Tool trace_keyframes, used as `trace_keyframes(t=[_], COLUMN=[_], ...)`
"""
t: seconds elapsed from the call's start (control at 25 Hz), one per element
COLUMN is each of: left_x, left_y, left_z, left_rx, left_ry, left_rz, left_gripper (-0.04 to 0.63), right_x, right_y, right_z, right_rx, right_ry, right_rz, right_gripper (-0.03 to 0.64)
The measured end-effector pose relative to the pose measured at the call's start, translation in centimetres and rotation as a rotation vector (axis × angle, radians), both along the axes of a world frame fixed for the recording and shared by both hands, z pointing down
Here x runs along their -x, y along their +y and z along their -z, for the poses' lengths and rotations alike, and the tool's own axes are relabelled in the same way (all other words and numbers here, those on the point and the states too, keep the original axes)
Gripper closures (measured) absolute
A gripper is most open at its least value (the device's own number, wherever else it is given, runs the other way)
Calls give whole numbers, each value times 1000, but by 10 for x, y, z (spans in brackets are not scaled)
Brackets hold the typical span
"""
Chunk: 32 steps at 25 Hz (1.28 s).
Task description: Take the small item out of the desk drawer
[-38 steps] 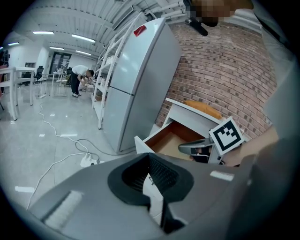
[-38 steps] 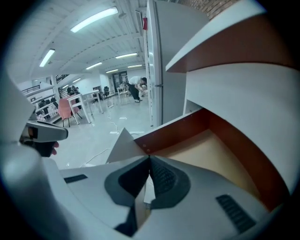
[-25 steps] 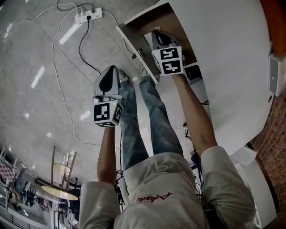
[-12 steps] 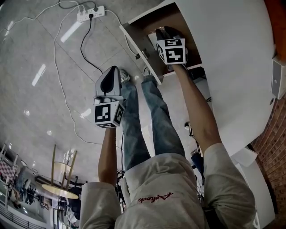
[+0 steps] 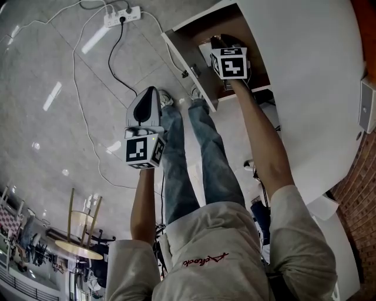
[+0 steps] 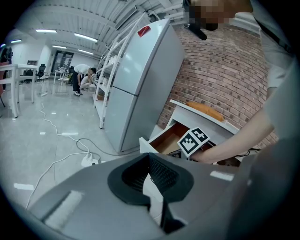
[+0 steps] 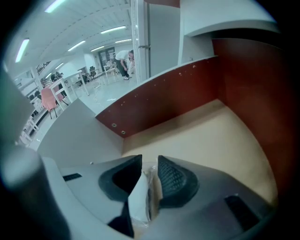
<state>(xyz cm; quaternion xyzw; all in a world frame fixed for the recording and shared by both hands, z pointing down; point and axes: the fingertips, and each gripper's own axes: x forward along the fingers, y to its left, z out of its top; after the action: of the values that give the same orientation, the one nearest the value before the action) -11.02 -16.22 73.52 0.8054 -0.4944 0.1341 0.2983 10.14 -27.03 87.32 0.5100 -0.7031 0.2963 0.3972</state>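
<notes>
The desk drawer stands pulled open, with red-brown walls and a beige floor. My right gripper reaches down into it, and its marker cube hides the jaws in the head view. In the right gripper view, the right gripper is shut on a small white plastic-wrapped item, just above the drawer floor. My left gripper hangs over the floor to the left of the drawer, apart from it. The left gripper is shut with nothing in it, and the open drawer lies beyond it.
A white desk top runs along the right above the drawer. The person's legs stand just below the drawer front. A power strip with trailing cables lies on the tiled floor. A grey fridge stands against the brick wall.
My right gripper has moved further into the drawer, away from the drawer front. The left gripper has stayed almost in place.
</notes>
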Motion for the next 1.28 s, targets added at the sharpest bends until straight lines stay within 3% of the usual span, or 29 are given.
trace_keyframes(t=[0.36,0.68,0.96,1.28], left_x=[0,2,0,-4], left_y=[0,1,1,1], left_z=[0,1,4,8], left_rx=[0,-16,-16,-28], left_ry=[0,-11,-5,-5], left_rz=[5,-5,2,-4], left_gripper=[586,586,588,586], right_x=[-2,2,7,17], right_y=[5,5,-1,-7], right_z=[-11,-7,8,41], right_rx=[41,26,-26,-148], right_ry=[1,-5,-10,-28], right_rz=[-22,0,26,37], right_gripper=[535,601,604,604])
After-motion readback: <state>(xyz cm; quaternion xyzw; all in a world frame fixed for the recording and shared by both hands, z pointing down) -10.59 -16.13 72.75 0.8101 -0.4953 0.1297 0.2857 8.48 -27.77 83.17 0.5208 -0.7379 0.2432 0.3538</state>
